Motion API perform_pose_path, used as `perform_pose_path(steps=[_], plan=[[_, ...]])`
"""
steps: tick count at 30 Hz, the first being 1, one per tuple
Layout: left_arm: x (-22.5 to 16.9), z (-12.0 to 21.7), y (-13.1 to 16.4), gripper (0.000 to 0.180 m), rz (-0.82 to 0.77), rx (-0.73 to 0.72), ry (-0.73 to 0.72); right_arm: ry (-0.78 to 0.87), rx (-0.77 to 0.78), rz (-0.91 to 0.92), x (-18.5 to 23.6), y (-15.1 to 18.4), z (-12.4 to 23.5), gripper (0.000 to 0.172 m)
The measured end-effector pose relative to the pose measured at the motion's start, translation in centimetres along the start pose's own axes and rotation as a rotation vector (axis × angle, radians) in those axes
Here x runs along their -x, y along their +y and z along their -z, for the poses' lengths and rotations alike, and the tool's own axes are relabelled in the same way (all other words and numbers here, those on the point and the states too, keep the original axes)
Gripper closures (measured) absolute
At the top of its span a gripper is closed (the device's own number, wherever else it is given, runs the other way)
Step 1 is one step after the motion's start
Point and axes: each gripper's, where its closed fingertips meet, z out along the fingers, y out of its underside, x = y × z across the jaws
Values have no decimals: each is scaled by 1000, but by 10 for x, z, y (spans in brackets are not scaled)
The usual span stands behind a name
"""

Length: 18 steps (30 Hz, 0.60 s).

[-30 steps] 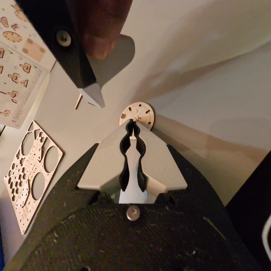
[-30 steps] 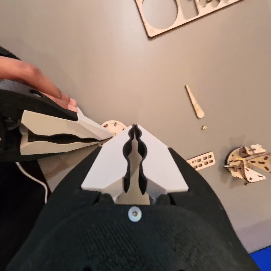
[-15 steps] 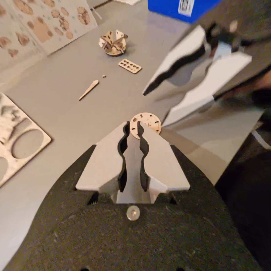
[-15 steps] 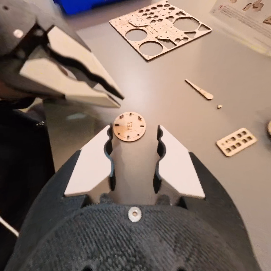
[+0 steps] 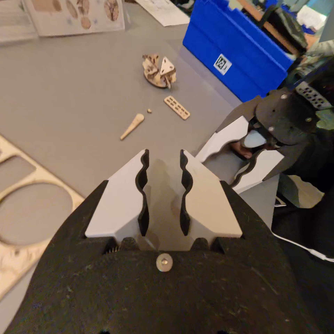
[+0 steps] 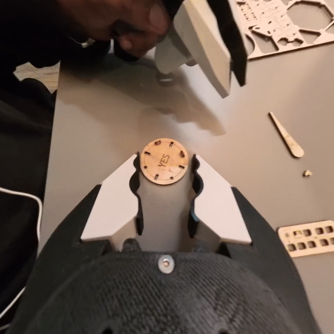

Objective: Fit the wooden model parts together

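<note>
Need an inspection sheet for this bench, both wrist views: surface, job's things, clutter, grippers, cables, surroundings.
Surface: grey table, lit unevenly.
Job's things: round wooden disc flat between the right gripper's open fingers, gap on the right side; cut-out wooden sheet; part-built wooden model.
Clutter: tapered wooden stick, slotted wooden strip, small chip, printed sheets.
Grippers: left gripper open, empty; right gripper open.
Cables: nothing seen.
Surroundings: blue bin.

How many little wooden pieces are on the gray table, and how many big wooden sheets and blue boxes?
Loose small wooden pieces: 4 (round disc, tapered stick, slotted strip, tiny crumb)
Built wooden model: 1
Big wooden sheet with cut-out holes: 1
Blue box: 1
Total: 7
</note>
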Motion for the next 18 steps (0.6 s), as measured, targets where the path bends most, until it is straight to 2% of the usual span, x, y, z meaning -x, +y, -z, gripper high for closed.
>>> perform_pose_path(steps=[6, 8, 11, 13, 16, 18], plan=[[6, -31, -50, 149, 43, -29, 247, -158, -11, -37, -19, -8, -3, 120], [6, -34, -63, 148, 16, -57, 284, -173, -15, -63, -25, -11, -4, 121], [7, -30, -71, 148, -26, -115, 256, -118, -92, -68, -35, -21, 3, 121], [-1, -18, -74, 144, -8, -153, 289, -51, -184, -51, -40, -34, 17, 121], [-8, -3, -72, 139, 23, -194, 310, 110, -325, 36, -52, -55, 41, 121], [-21, 1, -67, 137, 85, -206, 392, 236, -363, 128, -62, -62, 53, 120]])
